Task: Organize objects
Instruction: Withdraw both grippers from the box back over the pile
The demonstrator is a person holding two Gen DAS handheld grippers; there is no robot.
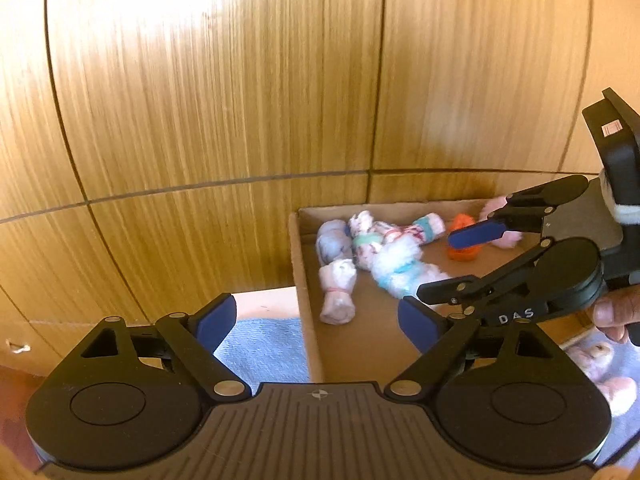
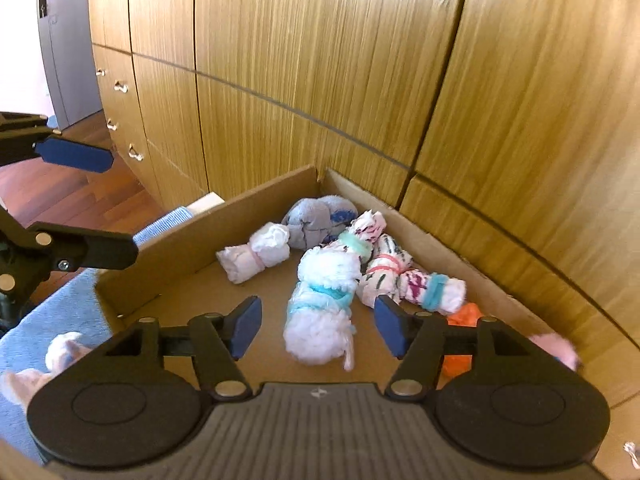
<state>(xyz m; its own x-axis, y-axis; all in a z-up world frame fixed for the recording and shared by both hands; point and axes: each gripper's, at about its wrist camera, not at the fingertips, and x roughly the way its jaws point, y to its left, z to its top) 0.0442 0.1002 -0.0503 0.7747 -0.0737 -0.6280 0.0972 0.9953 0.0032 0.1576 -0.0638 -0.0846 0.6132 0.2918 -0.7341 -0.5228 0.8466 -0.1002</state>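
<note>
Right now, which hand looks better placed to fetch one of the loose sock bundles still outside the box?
Probably the left. The left gripper is open and empty above the blue mat, outside the cardboard box. The right gripper, also open, hangs over the box. Loose bundles lie on that mat.

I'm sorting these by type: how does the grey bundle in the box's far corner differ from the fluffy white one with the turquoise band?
The grey bundle is smooth knit with a blue patch, rounded, against the far corner. The fluffy white bundle is shaggy, longer, turquoise-banded, lying mid-box. Both sit inside the cardboard box, neither held.

Matt cardboard box, fluffy cloth sock rolls, grained wood cabinets
</note>
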